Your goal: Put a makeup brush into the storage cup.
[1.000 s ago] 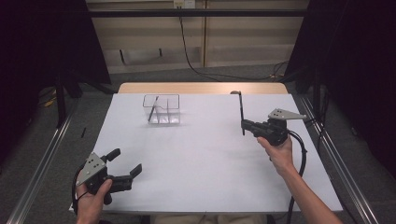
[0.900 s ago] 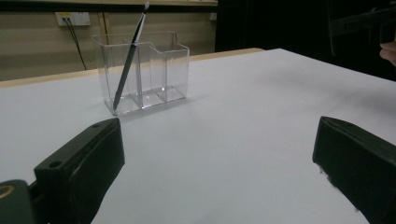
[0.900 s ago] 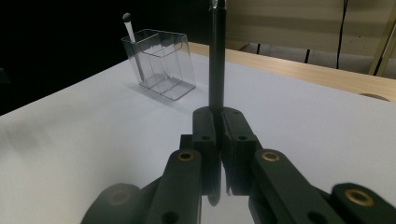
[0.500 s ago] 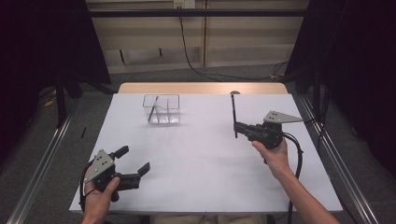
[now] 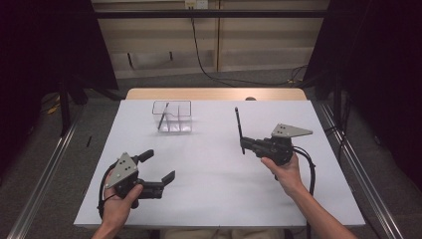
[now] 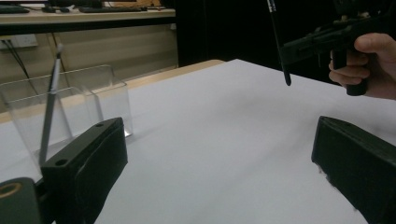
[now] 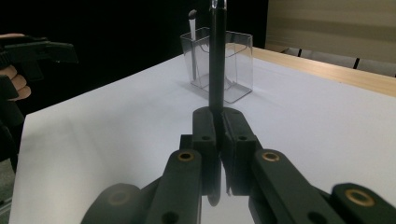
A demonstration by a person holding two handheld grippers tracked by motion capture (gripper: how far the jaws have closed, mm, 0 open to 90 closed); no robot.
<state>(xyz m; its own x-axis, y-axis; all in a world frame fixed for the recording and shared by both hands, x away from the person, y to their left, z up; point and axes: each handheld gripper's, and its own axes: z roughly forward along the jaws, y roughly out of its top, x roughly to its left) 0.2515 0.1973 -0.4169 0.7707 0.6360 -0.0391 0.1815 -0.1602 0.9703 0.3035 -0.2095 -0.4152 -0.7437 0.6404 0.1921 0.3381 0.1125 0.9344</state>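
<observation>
Pen [image 5: 239,127] stands upright, clamped in right claw [image 5: 245,145], w/ clear holder [image 5: 172,116] up-left of it across the counter [image 5: 219,189]. Holder already has one stick, prob. a brush [image 5: 163,117]. Left claw [image 5: 158,168], jaws apart & empty, sits nearer holder's front.

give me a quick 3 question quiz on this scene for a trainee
1. True or false: the right gripper is shut on the black pen.
2. What already stands in the clear box? A) a grey pen B) a spoon C) nothing
3. How do the left gripper's jaws stand, and is anything between them?

Key
1. True; the right gripper view shows its jaws clamped on the pen's lower part.
2. A; the grey pen leans in its left compartment.
3. Open wide, with nothing between them; it is over the white table, apart from the box.
</observation>
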